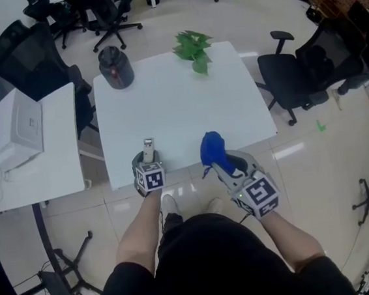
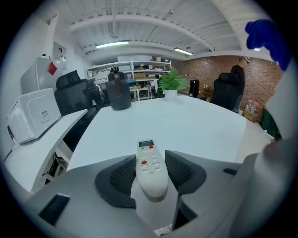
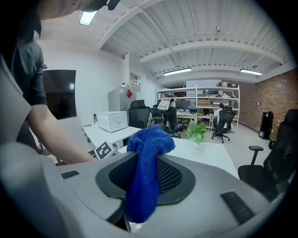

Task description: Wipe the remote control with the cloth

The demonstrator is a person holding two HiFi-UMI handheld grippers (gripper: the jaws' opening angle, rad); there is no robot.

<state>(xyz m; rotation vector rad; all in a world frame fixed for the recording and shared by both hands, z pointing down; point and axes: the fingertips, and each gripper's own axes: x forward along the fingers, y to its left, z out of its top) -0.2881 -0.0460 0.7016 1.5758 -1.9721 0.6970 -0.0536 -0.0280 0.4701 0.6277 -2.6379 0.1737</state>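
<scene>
Head view, dark jug (image 1: pixel 116 67), potted plant (image 1: pixel 193 49), remote (image 1: pixel 148 150)

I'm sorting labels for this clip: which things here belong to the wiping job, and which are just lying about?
Job in hand:
remote control, held in the left gripper
blue cloth, held in the right gripper

Lying about:
dark jug
green plant
white appliance on the side desk
office chairs
</scene>
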